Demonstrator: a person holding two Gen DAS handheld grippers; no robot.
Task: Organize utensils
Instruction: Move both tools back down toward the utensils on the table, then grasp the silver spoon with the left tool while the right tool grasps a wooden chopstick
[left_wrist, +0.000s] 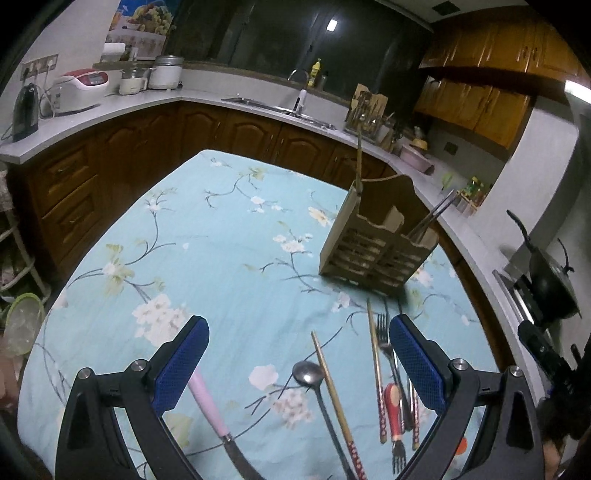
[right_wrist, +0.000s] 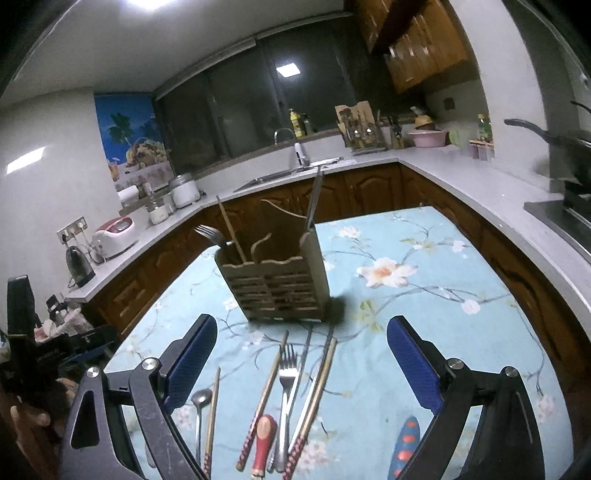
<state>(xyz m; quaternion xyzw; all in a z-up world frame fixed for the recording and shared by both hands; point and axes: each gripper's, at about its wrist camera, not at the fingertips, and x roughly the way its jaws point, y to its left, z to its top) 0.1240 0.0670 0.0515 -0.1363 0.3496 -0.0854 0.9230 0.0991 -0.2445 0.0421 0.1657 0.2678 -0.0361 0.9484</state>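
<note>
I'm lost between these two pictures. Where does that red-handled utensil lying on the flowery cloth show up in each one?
Left wrist view: the red-handled utensil lies low and right of centre, beside the right blue pad.
Right wrist view: the same utensil lies at bottom centre, between the open jaws, among the chopsticks.
Shared landmark: the wooden utensil holder standing on the cloth beyond it.

Dim ceiling-lit kitchen, fisheye-warped edges

light-blue floral tablecloth (left_wrist: 229, 236), tan wooden caddy (left_wrist: 373, 247).

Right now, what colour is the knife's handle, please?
Pale pink, the knife seen best in the left wrist view.
</note>
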